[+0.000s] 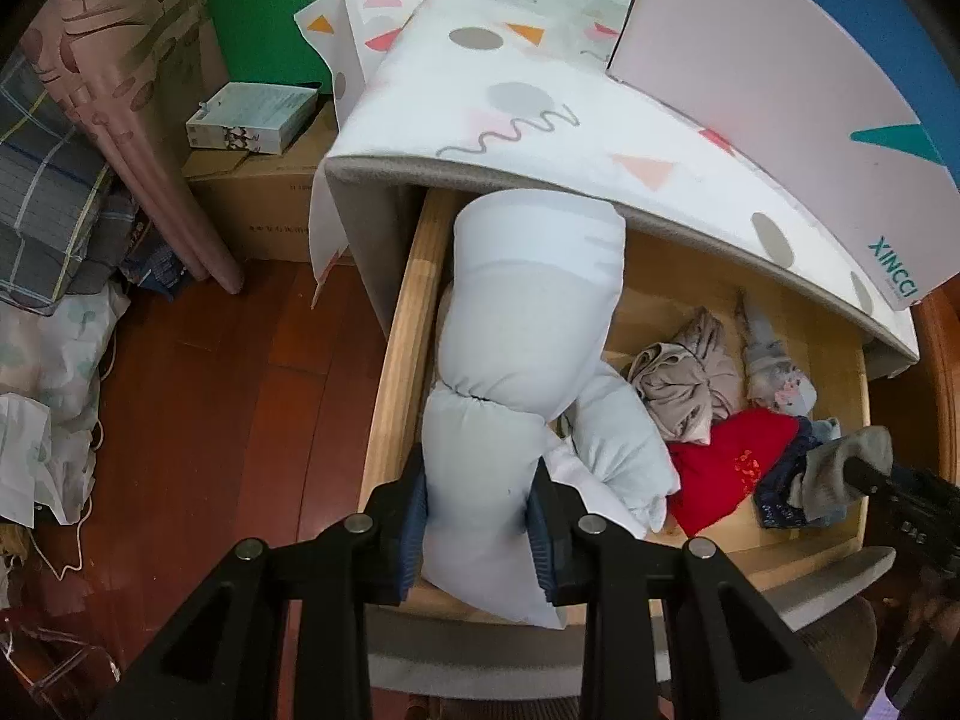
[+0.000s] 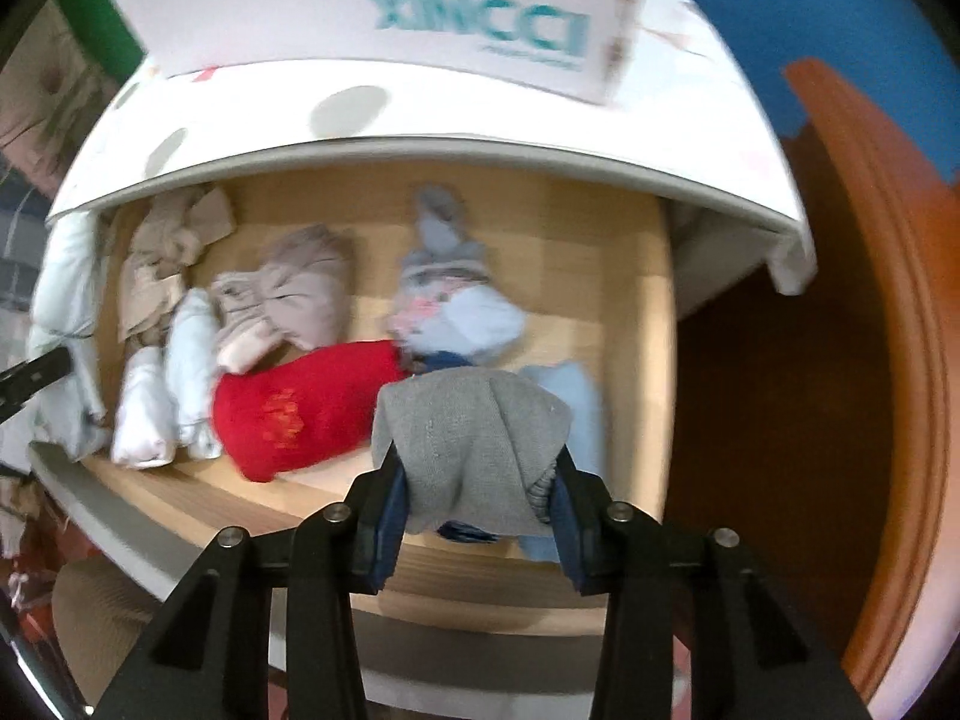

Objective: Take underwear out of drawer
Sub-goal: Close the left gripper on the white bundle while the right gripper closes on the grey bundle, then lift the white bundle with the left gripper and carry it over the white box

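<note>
Between the pads of the left gripper (image 1: 477,531) a pale blue rolled garment (image 1: 528,336) is pinched near its lower end; the roll stretches away from the jaws along the left side of the wooden drawer (image 1: 396,360) and runs under the overhanging tabletop. The right gripper (image 2: 477,516) is pressed onto a grey piece of underwear (image 2: 474,444), which bunches up between its blue pads over the front right part of the drawer; the right wrist view is blurred. Just beside that grey piece lies a red garment (image 2: 306,414), touching it on the left. Behind the red one sit a beige bundle (image 2: 300,294) and a light blue patterned bundle (image 2: 456,306). Two small white rolls (image 2: 162,402) lie left of the red garment. Above the drawer, a patterned white cloth (image 1: 510,90) covers the tabletop, and a pale box (image 1: 780,90) printed with teal letters rests on it. Left of the drawer, a dark wooden floor (image 1: 210,390) shows.
</note>
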`<state>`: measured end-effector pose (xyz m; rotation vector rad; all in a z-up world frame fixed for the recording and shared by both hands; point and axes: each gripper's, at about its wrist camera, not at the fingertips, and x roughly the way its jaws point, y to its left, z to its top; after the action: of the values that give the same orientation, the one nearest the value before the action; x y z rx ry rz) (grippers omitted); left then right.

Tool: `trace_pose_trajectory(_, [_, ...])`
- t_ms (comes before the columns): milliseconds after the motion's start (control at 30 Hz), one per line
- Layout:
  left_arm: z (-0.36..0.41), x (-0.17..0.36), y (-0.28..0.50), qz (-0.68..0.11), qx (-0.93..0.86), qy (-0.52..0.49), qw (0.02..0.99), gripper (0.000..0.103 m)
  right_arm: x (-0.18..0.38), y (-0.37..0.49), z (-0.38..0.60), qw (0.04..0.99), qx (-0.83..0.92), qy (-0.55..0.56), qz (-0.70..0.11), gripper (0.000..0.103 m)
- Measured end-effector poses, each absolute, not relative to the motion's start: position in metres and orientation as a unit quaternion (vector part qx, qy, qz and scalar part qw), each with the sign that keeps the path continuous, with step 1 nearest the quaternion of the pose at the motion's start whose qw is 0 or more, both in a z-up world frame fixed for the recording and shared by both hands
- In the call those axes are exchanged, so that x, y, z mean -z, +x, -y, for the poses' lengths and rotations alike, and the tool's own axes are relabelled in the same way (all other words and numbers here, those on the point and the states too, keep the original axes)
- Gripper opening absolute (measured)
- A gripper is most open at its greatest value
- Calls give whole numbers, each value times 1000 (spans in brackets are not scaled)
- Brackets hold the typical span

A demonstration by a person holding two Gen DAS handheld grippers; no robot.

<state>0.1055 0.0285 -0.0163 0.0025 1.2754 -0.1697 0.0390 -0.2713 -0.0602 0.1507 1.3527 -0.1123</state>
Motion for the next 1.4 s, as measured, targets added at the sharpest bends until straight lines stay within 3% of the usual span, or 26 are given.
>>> trace_pose_trajectory(900, [-24, -56, 93, -555, 106, 2, 825, 27, 78, 29, 258, 774, 58, 42, -629, 38])
trace_pose_trajectory(1400, [33, -203, 156, -440, 144, 42, 886, 27, 82, 32, 251, 772, 57, 34, -632, 38])
